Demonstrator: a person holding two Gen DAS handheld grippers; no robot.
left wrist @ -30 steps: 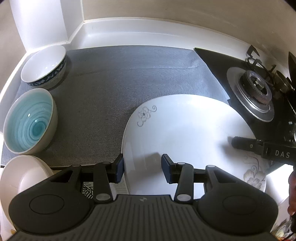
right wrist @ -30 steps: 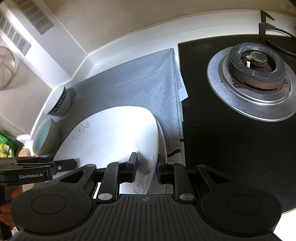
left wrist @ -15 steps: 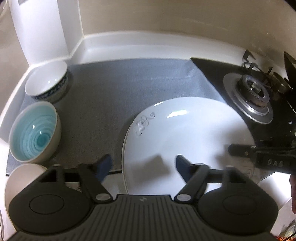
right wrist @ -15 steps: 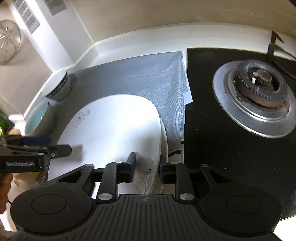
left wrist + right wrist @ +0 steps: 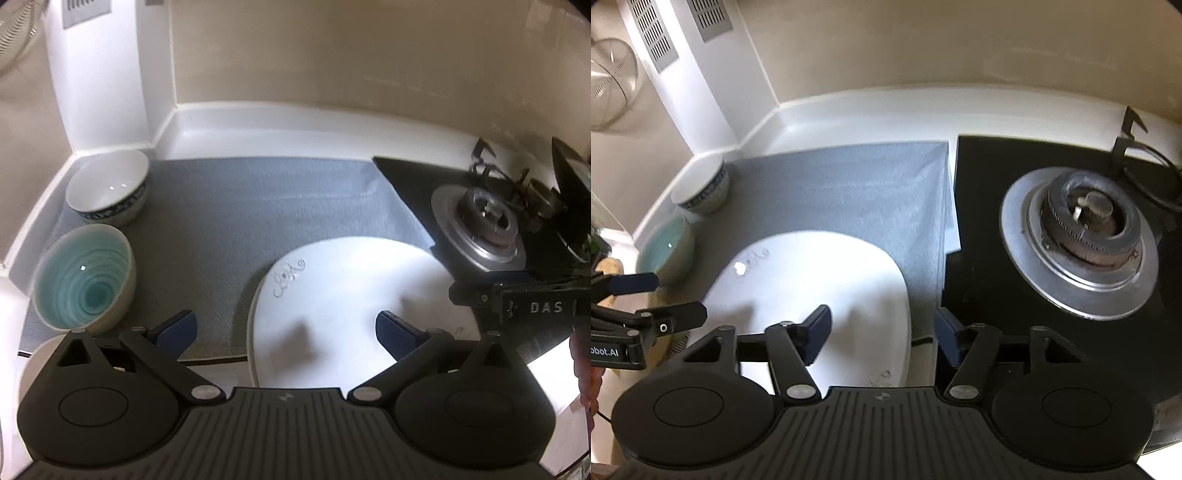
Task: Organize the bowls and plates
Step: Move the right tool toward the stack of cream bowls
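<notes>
Two hand-held claws hang over a kitchen counter (image 5: 303, 129), both with jaws apart and gripping nothing, each having just been opening. The left claw (image 5: 284, 328) stands spread to its widest above the near left rim of a large white plate (image 5: 351, 288), one blue pad over the grey mat (image 5: 229, 221) and the other over the plate's face, neither touching it. The plate, marked with a faint scroll motif, lies flat on the mat directly ahead of this claw and slightly to its right. To the claw's left, a teal-glazed bowl (image 5: 85, 280) sits on the mat; beyond it, farther left and ahead in the corner, a white bowl with a blue patterned band (image 5: 109, 192) stands upright, close beside the teal one. A pale rounded dish (image 5: 37, 358) shows partly under the claw's left side; what it is cannot be told. The right claw (image 5: 882, 332) straddles the plate's (image 5: 820, 280) right rim, its left finger above the plate, its right over the edge of the black hob (image 5: 990, 229), pads clear of the rim. A gas burner (image 5: 1089, 229) lies ahead and to that claw's right. From the right wrist view the left claw (image 5: 665, 299) appears at far left, just short of the teal bowl (image 5: 665, 251), with the patterned bowl (image 5: 701, 192) beyond.
</notes>
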